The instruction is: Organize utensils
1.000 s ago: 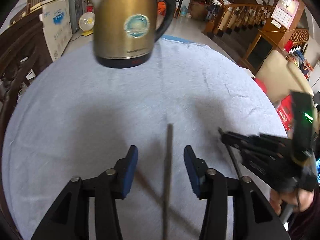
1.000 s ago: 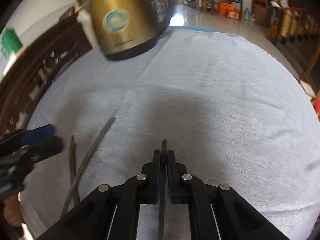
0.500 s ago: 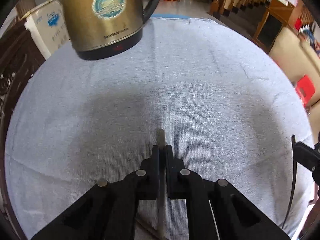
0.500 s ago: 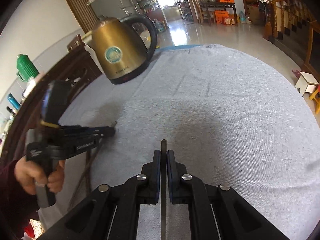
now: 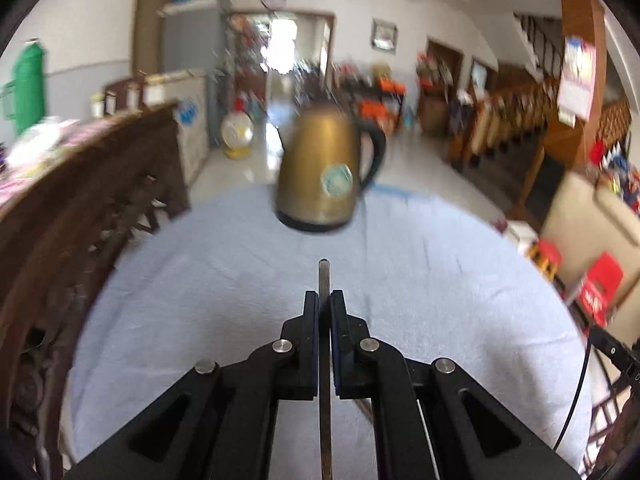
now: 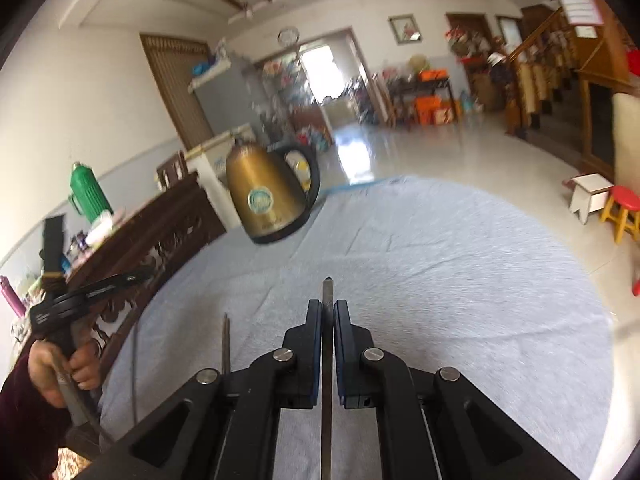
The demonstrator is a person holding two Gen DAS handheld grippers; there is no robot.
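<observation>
Two chopsticks held: one in each gripper, both lifted above the counter (image 5: 240, 280)
Left chopstick (image 5: 324, 280): thin dark metal stick running straight forward between the blue-padded fingers (image 5: 313, 320), its blunt tip poking out just past them
Left gripper (image 5: 324, 312): fingers pressed together on the left chopstick; seen from the right wrist view as a black tool off to the left (image 6: 100, 286), gripped by the person's left hand (image 6: 56, 368)
Right chopstick (image 6: 327, 292): same kind of stick, pointed tip showing beyond the fingers (image 6: 314, 328)
Right gripper (image 6: 328, 316): fingers clamped on the right chopstick
Loose chopstick (image 6: 226, 344): lies on the cloth just left of the right gripper; its lower end is hidden behind the gripper body
Counter: round, covered with a pale blue-grey cloth
Kettle (image 5: 324, 172): gold with black handle and base, standing upright at the far edge of the counter, well apart from both grippers
Surroundings: dark carved wooden sideboard (image 6: 160, 232) to the left with a green thermos (image 6: 88, 194) on it; red stool (image 6: 624, 212) on the floor at right
</observation>
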